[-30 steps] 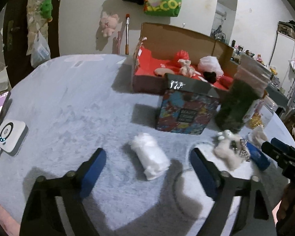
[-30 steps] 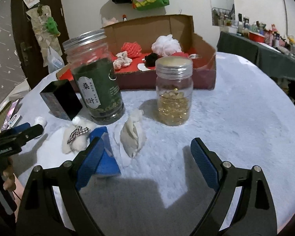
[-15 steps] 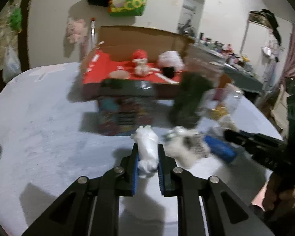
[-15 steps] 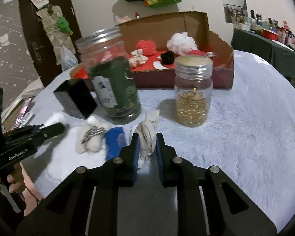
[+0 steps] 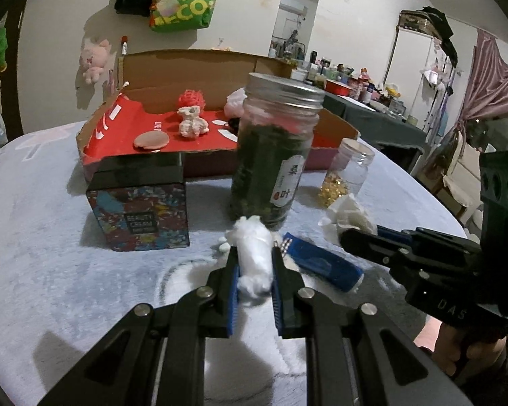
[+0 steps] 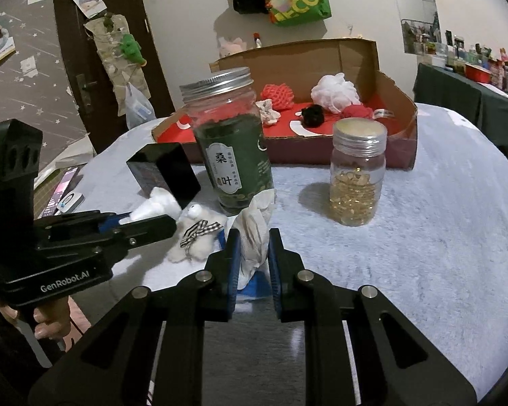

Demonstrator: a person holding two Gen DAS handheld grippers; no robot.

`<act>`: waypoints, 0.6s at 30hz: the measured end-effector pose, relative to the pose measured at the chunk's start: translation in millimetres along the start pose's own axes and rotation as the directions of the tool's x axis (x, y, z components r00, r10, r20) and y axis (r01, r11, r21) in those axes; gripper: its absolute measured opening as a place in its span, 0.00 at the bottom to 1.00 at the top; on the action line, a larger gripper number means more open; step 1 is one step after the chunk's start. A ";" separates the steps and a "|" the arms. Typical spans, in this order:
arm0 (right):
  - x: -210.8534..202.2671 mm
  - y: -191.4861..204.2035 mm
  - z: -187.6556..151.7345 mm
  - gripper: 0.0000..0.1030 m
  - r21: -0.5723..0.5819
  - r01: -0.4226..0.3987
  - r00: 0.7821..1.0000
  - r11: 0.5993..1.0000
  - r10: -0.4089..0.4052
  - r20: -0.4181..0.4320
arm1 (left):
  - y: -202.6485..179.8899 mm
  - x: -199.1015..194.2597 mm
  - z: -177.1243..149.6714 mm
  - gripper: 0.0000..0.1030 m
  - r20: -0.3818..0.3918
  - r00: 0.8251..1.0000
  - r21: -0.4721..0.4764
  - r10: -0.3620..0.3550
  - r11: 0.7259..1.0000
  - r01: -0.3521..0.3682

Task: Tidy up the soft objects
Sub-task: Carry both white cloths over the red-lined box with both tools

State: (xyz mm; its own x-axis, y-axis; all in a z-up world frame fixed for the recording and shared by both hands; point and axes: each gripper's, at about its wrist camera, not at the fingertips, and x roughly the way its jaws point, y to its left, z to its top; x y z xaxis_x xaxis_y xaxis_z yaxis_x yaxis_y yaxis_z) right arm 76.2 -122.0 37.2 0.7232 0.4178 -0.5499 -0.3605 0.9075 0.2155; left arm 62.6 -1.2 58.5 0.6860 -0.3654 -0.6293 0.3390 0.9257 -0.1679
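My left gripper (image 5: 254,264) is shut on a white cotton roll (image 5: 253,253), held just above the grey fleece table (image 5: 50,253). My right gripper (image 6: 252,247) is shut on a crumpled cream cloth (image 6: 255,226), lifted a little in front of the green tea jar (image 6: 233,149). In the right wrist view the left gripper (image 6: 142,223) comes in from the left with the white roll (image 6: 157,204) at its tip. A small white plush with a checked bow (image 6: 196,237) lies on the table between them. An open cardboard box with a red floor (image 5: 199,132) holds several soft items.
A colourful cream box (image 5: 140,209) stands left of the tea jar (image 5: 274,155). A clear jar of golden capsules (image 6: 357,172) stands to the right. A blue flat object (image 5: 321,265) lies near the plush. A phone and a white device (image 6: 69,201) sit at the left table edge.
Both grippers went from wide open to shut, the left on the white roll, the right on the cream cloth. The left gripper then swung right and lifted the roll slightly.
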 end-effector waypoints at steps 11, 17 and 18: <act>0.2 -0.8 -0.9 0.15 -0.003 0.003 1.000 1.000 -0.003 -0.001 | 1.2 4.2 0.6 0.16 -0.014 1.000 -0.006 -0.003 1.000 0.003; -0.6 -6.6 -2.1 0.15 0.008 0.013 1.000 1.000 -0.013 -0.010 | 8.9 4.0 -0.9 0.16 -0.021 1.000 -0.024 0.017 1.000 -0.018; -1.4 -8.8 -2.5 0.15 0.012 0.017 1.000 1.000 -0.017 -0.011 | 11.8 3.2 -1.4 0.16 -0.022 1.000 -0.029 0.022 0.999 -0.023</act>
State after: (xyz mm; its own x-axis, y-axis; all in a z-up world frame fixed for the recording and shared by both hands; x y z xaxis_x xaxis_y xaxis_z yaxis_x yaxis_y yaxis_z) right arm 76.8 -130.7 34.0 0.7227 0.4022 -0.5621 -0.3414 0.9149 0.2156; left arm 67.9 8.7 53.4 0.6789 -0.3423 -0.6496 0.3045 0.9363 -0.1752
